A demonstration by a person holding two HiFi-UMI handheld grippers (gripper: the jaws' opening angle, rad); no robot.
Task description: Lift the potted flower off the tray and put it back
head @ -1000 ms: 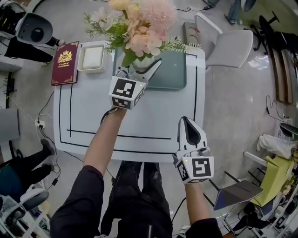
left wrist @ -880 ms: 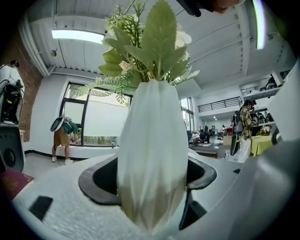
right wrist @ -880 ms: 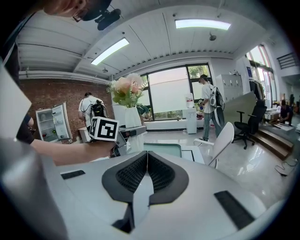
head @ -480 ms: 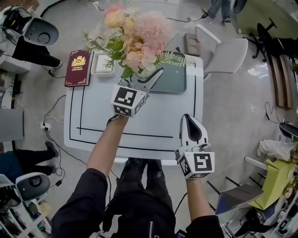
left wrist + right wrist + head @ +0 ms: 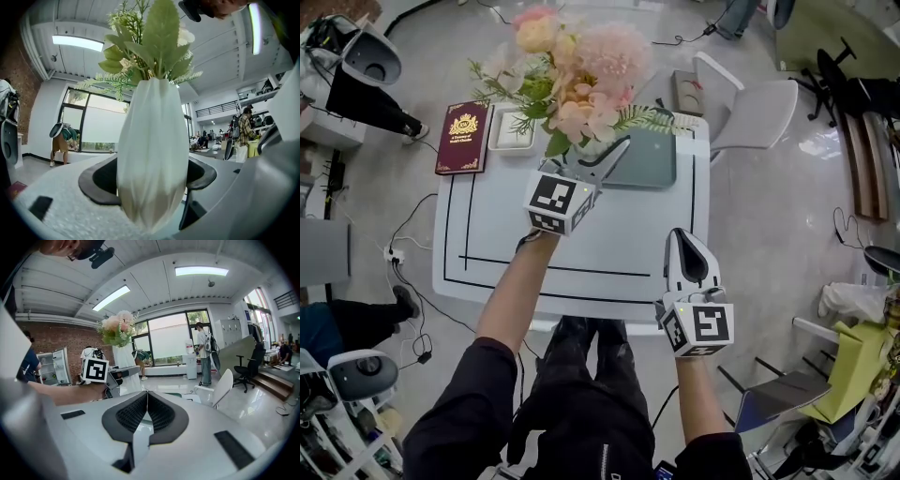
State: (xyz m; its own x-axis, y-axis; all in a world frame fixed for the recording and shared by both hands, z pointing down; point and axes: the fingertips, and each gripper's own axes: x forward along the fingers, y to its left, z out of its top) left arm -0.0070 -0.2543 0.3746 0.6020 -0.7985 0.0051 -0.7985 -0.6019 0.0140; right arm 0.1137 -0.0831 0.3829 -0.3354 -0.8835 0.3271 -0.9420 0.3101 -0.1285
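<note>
The potted flower is a white ribbed vase (image 5: 151, 154) with pink blooms and green leaves (image 5: 577, 80). My left gripper (image 5: 596, 156) is shut on the vase body and holds it upright in the air, above the grey-green tray (image 5: 649, 161) at the back of the white table (image 5: 581, 253). The black pads (image 5: 101, 180) press on the vase from both sides. The right gripper view shows the bouquet (image 5: 117, 329) held up at the left. My right gripper (image 5: 685, 246) hangs over the table's front right corner, jaws shut with nothing between them (image 5: 146, 405).
A red book (image 5: 464, 138) and a small white dish (image 5: 512, 129) lie at the table's back left. A white chair (image 5: 759, 103) stands beyond the back right corner. Cables run over the floor at the left. People stand far off by the windows.
The left gripper has lifted the vase higher above the tray, and the right gripper has risen a little. Nothing much has moved in the last half second.
</note>
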